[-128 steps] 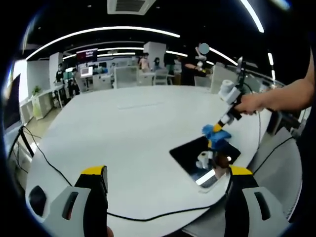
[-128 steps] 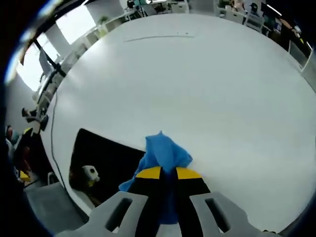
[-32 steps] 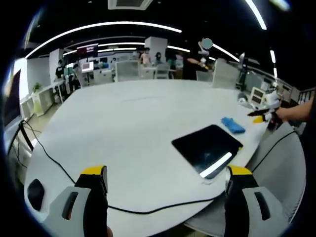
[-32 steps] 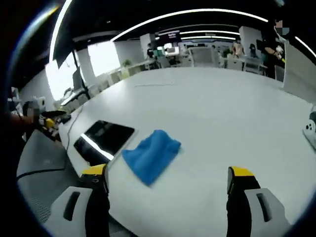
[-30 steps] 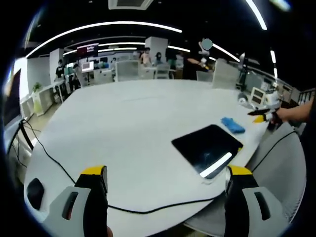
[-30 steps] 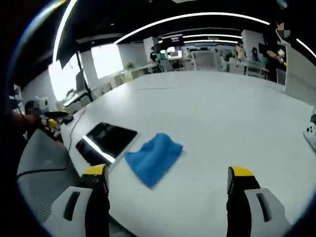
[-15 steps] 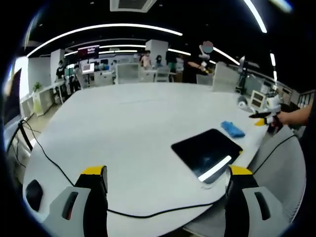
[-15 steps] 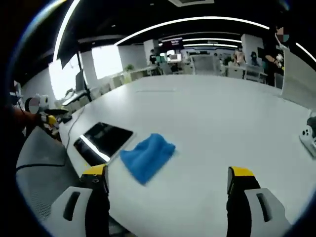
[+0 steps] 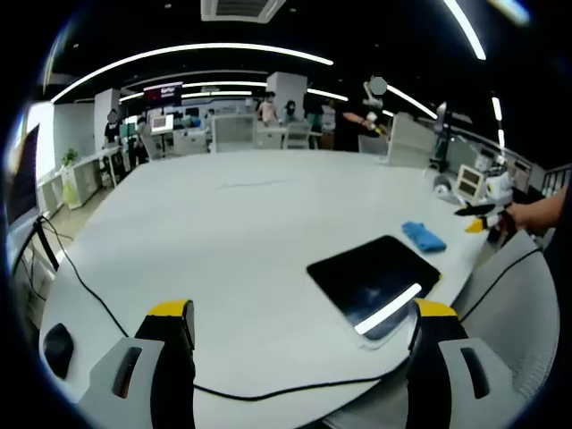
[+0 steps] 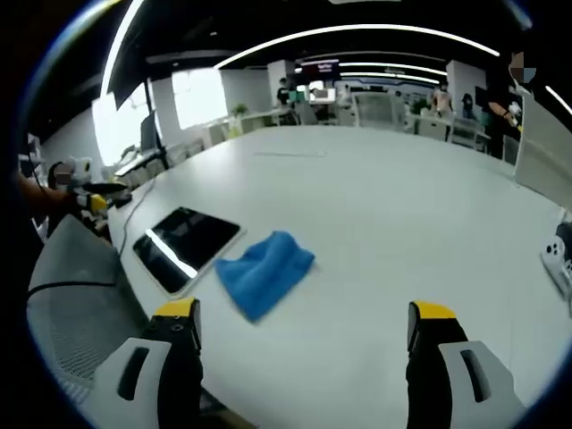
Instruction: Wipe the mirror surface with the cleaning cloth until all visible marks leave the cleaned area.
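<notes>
The dark rectangular mirror (image 9: 371, 279) lies flat near the white table's right edge, reflecting a ceiling light strip; in the right gripper view the mirror (image 10: 183, 239) sits left of centre. A crumpled blue cloth (image 9: 422, 236) rests on the table just beyond the mirror, and the cloth (image 10: 264, 271) lies loose beside the mirror. My left gripper (image 9: 295, 313) is open, well short of the mirror. My right gripper (image 10: 304, 315) is open, held back from the cloth with nothing between its jaws. The right gripper (image 9: 478, 219) also shows off the table's right edge in a hand.
A black cable (image 9: 98, 295) trails across the table's near left, by a black mouse (image 9: 45, 339). A grey mesh chair (image 10: 76, 317) stands by the mirror's edge of the table. A white device (image 10: 559, 255) sits at far right. Desks and people fill the background.
Earlier my right gripper was shut on the cloth over the mirror; it has let go, and the cloth lies beside the mirror. Both grippers have drawn back slightly over the last second.
</notes>
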Tool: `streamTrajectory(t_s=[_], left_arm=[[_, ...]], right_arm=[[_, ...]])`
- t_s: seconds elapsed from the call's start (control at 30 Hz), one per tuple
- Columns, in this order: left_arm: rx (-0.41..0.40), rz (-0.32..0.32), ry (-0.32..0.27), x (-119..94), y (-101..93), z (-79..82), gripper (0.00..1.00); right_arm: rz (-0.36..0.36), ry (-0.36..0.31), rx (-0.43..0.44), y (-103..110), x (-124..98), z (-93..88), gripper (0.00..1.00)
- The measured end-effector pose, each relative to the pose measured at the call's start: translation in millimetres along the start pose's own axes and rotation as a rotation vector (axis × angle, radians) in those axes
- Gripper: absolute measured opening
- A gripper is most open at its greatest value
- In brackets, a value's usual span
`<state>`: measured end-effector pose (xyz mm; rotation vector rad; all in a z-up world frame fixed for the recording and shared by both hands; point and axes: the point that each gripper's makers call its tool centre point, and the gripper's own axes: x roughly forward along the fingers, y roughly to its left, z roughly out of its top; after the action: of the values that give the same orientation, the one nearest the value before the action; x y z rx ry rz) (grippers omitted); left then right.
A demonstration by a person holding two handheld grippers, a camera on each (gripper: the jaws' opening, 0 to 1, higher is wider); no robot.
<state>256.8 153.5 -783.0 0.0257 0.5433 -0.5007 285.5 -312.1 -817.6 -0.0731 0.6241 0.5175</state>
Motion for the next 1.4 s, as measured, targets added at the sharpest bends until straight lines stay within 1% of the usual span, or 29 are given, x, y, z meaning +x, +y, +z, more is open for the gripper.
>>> streamTrajectory(t_s=[0.03, 0.1, 0.2, 0.27, 0.33, 0.4, 0.47, 0.57, 0.63, 0.73, 0.77, 1.0, 1.13, 1.23, 1.4], left_arm=[[0.011, 0.002, 0.011, 1, -0.3, -3.4, 1.00], [0.016, 0.007, 0.012, 4, -1.2, -6.1, 1.00], [-0.001, 0.000, 0.005, 4, -2.3, -4.7, 1.00], [0.010, -0.009, 0.000, 5, -3.0, -2.0, 1.00], [0.014, -0.002, 0.001, 5, 2.0, -0.6, 1.00], [0.007, -0.010, 0.002, 5, 4.9, 0.4, 1.00], [0.020, -0.018, 0.002, 5, 6.9, 2.5, 1.00], [0.013, -0.016, -0.004, 4, 12.0, 5.1, 1.00], [0.009, -0.013, -0.006, 4, 14.9, 5.1, 1.00], [-0.002, -0.018, -0.015, 6, 14.8, 6.7, 1.00], [0.001, -0.017, -0.017, 6, 15.0, 7.1, 1.00], [-0.007, -0.020, -0.023, 7, 10.6, 6.5, 1.00], [-0.017, -0.011, -0.021, 4, 12.2, 3.7, 1.00], [-0.016, -0.008, 0.002, 3, 12.1, -1.3, 1.00], [-0.024, -0.004, -0.017, 2, 11.6, 1.4, 1.00]], right_arm=[[0.006, -0.003, 0.008, 1, 1, -0.1, 1.00], [0.022, 0.008, -0.005, 5, 3, -5.6, 1.00], [0.017, 0.020, 0.004, 4, 2, -10.6, 1.00], [0.021, 0.008, 0.010, 5, -1, -9.0, 1.00], [0.044, 0.018, 0.034, 8, -4, -11.0, 1.00], [0.034, 0.023, 0.024, 8, -6, -13.2, 1.00], [0.027, 0.025, 0.029, 8, -8, -12.8, 1.00], [0.017, 0.014, 0.022, 6, -9, -10.5, 1.00], [-0.007, 0.038, -0.001, -1, -10, -15.3, 1.00], [-0.011, 0.029, 0.038, -1, -11, -14.5, 1.00], [-0.012, 0.029, 0.037, -1, -12, -14.5, 1.00], [0.000, 0.034, 0.044, 1, -10, -18.1, 1.00], [0.009, 0.026, 0.049, 2, -9, -15.6, 1.00], [0.019, 0.017, 0.064, 3, -9, -14.5, 1.00], [0.018, 0.022, 0.054, 6, -9, -15.5, 1.00]])
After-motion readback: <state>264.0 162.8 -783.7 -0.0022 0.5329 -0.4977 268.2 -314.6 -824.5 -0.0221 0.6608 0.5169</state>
